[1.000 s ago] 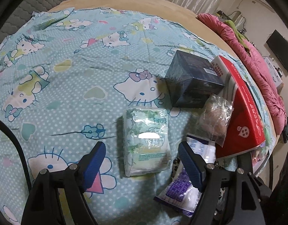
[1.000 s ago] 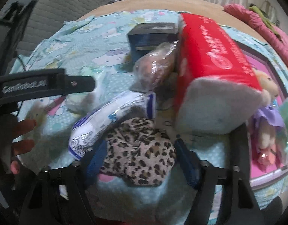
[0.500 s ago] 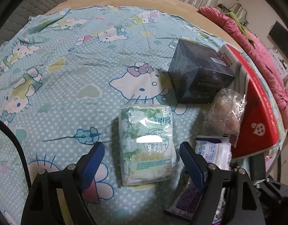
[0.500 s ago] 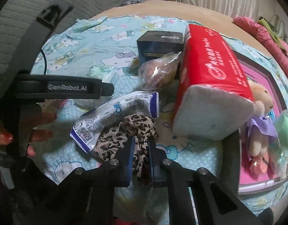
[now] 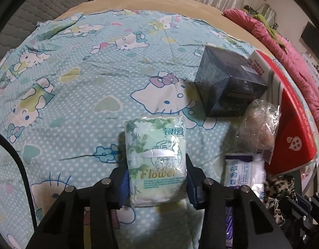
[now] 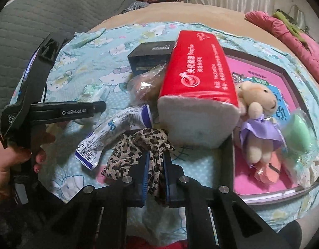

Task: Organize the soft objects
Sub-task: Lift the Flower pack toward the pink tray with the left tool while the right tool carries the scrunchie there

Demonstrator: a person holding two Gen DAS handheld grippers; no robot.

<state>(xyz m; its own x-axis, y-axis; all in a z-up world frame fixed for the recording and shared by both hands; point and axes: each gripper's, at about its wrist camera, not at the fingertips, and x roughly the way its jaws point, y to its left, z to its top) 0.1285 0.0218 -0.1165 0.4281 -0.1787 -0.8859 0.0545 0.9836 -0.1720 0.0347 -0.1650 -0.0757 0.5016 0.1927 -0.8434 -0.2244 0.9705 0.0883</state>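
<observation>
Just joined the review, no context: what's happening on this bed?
A person works two handheld grippers over a cartoon-print bedspread strewn with soft goods. The right gripper is shut on a leopard-print cloth. The left gripper has just been closing around a green tissue pack, its pads against the sides.

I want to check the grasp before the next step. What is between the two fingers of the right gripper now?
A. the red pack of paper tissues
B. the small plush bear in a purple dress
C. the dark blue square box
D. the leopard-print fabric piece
D: in the right wrist view the right gripper has its blue pads closed on the leopard-print fabric piece; the red tissue pack lies apart, behind it.
</observation>
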